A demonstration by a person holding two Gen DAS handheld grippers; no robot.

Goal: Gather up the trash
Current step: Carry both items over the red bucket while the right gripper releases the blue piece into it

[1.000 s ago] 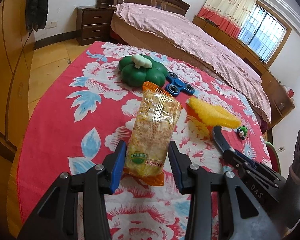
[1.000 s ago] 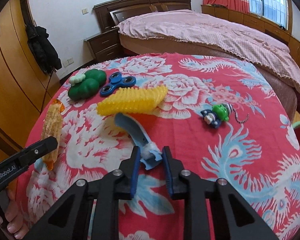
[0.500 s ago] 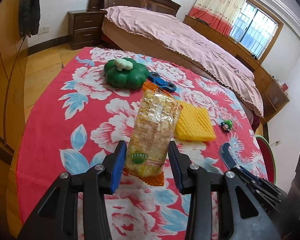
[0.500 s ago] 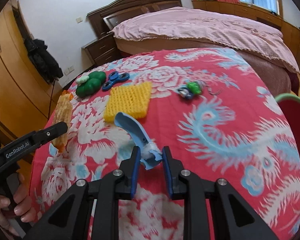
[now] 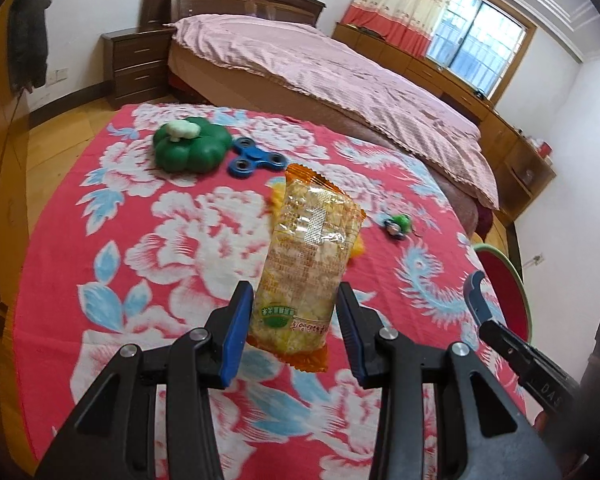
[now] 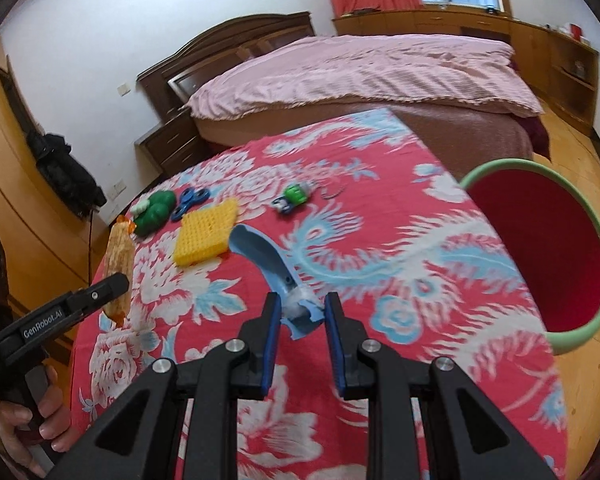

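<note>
My left gripper is shut on a clear snack packet with orange ends, held upright above the red floral tablecloth. The same packet shows at the left of the right wrist view, with the left gripper clamped on it. My right gripper is shut on a curved blue plastic piece with a white wad at its lower end, lifted over the cloth. That blue piece also pokes in at the right of the left wrist view. A red bin with a green rim stands beside the table's right edge.
On the cloth lie a green pumpkin-shaped toy, a blue fidget spinner, a yellow gridded pad and a small green and blue figure. A bed with a pink cover stands beyond the table. A hand holds the left gripper.
Both grippers have swung rightward over the table with their loads still held. The red bin has come into the right wrist view, and the packet now covers the yellow pad in the left view.
</note>
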